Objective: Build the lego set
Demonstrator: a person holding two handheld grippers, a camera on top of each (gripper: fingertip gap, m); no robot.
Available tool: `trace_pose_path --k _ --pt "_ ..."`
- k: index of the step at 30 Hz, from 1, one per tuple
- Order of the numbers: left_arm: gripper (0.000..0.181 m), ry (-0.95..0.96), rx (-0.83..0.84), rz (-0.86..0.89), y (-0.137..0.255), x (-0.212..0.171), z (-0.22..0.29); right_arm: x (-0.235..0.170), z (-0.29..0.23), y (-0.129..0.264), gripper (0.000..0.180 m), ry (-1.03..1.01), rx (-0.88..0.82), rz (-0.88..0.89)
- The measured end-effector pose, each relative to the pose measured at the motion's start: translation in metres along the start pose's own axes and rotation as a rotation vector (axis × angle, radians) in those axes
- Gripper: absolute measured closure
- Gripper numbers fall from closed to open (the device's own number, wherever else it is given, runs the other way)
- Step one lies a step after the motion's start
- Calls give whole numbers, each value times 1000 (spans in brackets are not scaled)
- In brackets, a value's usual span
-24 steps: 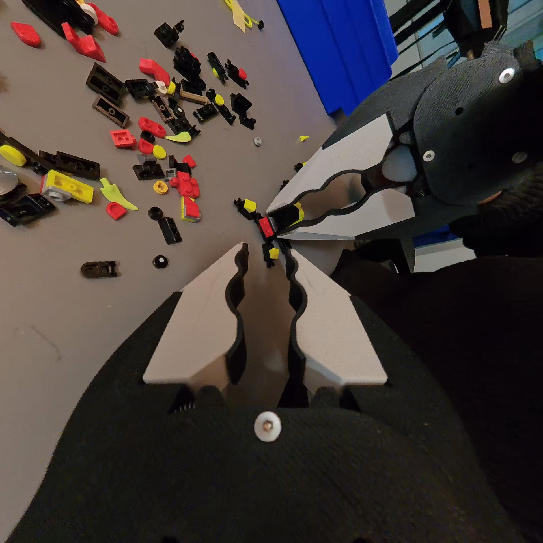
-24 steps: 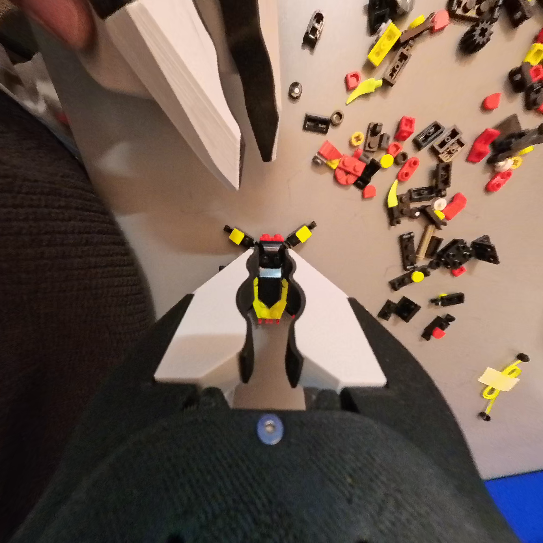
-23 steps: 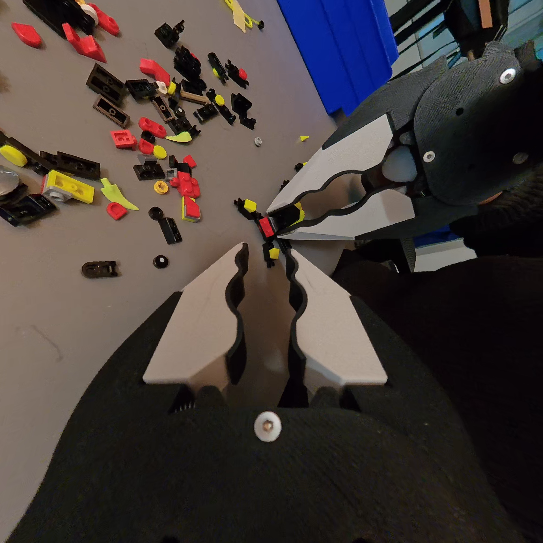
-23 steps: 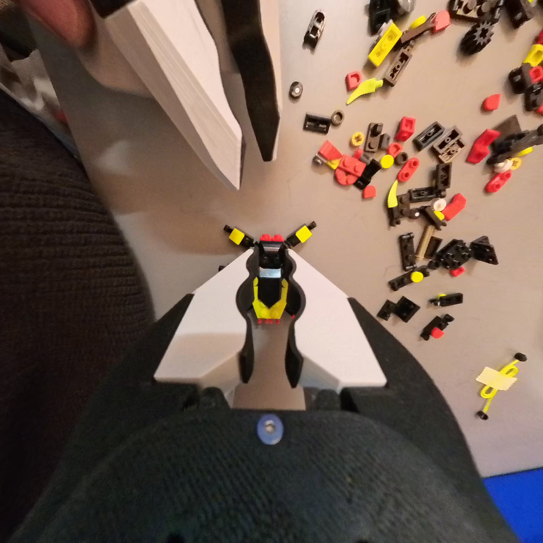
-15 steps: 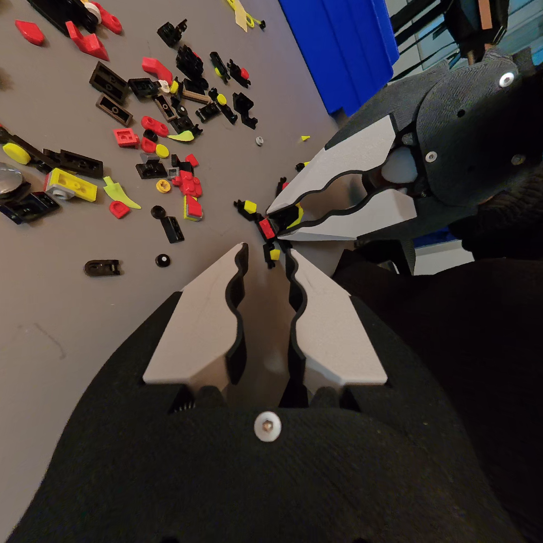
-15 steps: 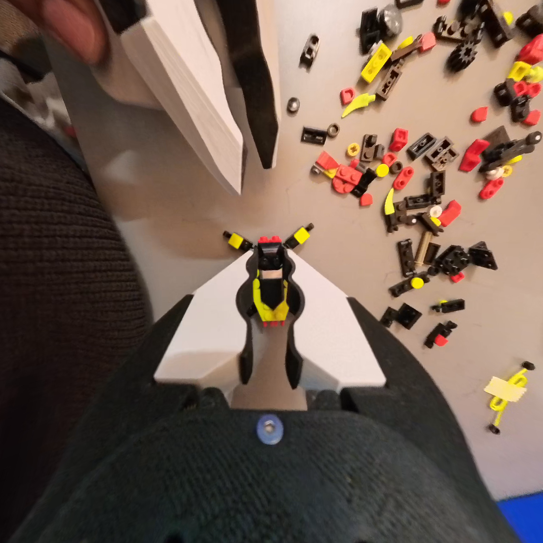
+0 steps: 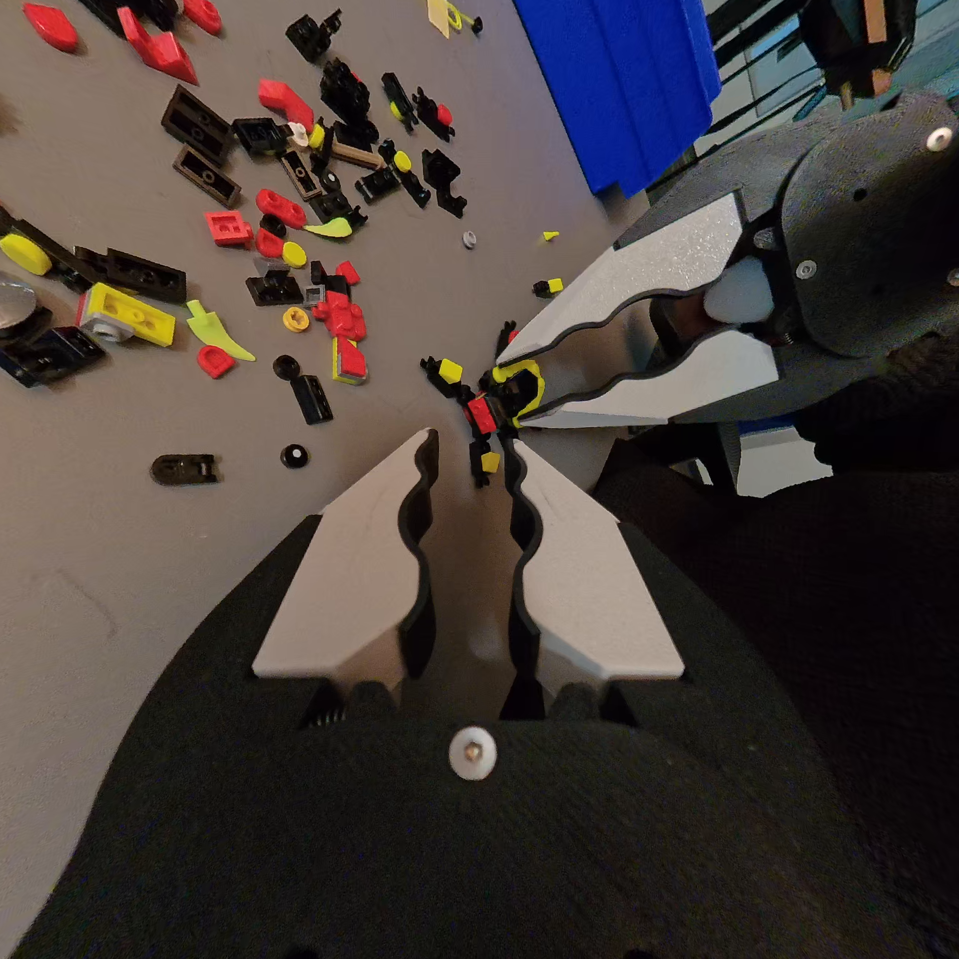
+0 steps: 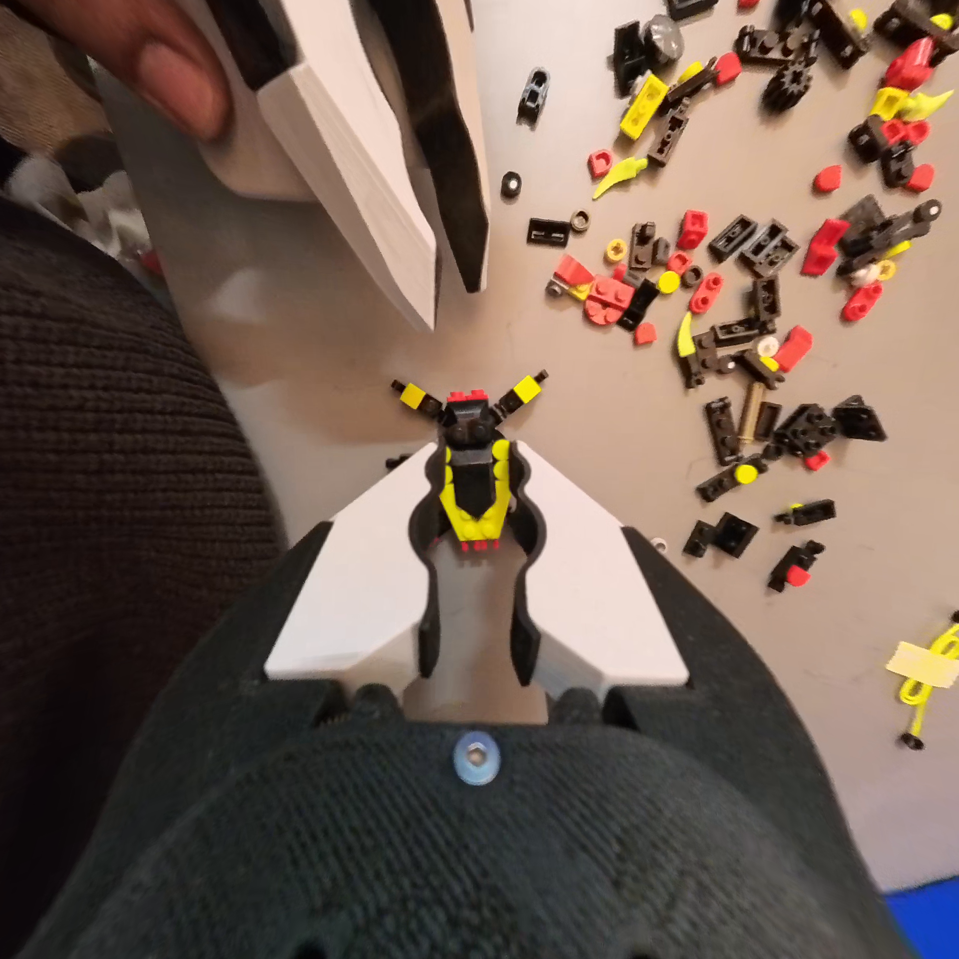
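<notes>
My right gripper (image 8: pixel 475 446) is shut on a small lego model (image 8: pixel 472 488) with a black and yellow body, red studs and two black arms with yellow tiles. It holds the model just above the grey table (image 8: pixel 597 467). In the left wrist view the right gripper (image 7: pixel 511 394) comes in from the right with the model (image 7: pixel 511 386). My left gripper (image 7: pixel 469 441) is open and empty. One yellow-tipped arm (image 7: pixel 488 462) of the model sits just between its fingertips. In the right wrist view the left gripper (image 8: pixel 454 306) hangs just beyond the model.
Several loose black, red and yellow lego pieces (image 7: pixel 311 218) lie scattered over the table, and also show in the right wrist view (image 8: pixel 726 322). A blue bin (image 7: pixel 612 88) stands at the table's far edge. A yellow string with tape (image 8: pixel 923 669) lies apart. A dark sleeve (image 8: pixel 104 467) borders the grippers. There is about 5 centimetres between the tips of the two grippers.
The right gripper has drawn back and tilted a little with the model, so more of its yellow body shows. The left gripper stays open at about the same spot.
</notes>
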State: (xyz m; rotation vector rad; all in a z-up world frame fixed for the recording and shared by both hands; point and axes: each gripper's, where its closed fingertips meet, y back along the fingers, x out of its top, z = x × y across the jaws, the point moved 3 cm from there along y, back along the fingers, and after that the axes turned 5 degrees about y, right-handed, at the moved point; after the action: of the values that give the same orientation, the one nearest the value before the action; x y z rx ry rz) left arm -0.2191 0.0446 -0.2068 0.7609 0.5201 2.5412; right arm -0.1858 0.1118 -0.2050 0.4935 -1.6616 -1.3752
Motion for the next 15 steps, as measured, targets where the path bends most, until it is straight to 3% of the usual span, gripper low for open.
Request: trace_pose_path --k 5,11,15 --pt "158 -4 -1 -1 0 0 1 3 -3 2 158 49 -31 -50" --pt "158 -7 -7 -3 0 -1 2 1 -4 3 143 45 -26 -78" --pt "158 -6 -8 -5 0 -1 3 -4 -4 -4 148 47 -12 -98"
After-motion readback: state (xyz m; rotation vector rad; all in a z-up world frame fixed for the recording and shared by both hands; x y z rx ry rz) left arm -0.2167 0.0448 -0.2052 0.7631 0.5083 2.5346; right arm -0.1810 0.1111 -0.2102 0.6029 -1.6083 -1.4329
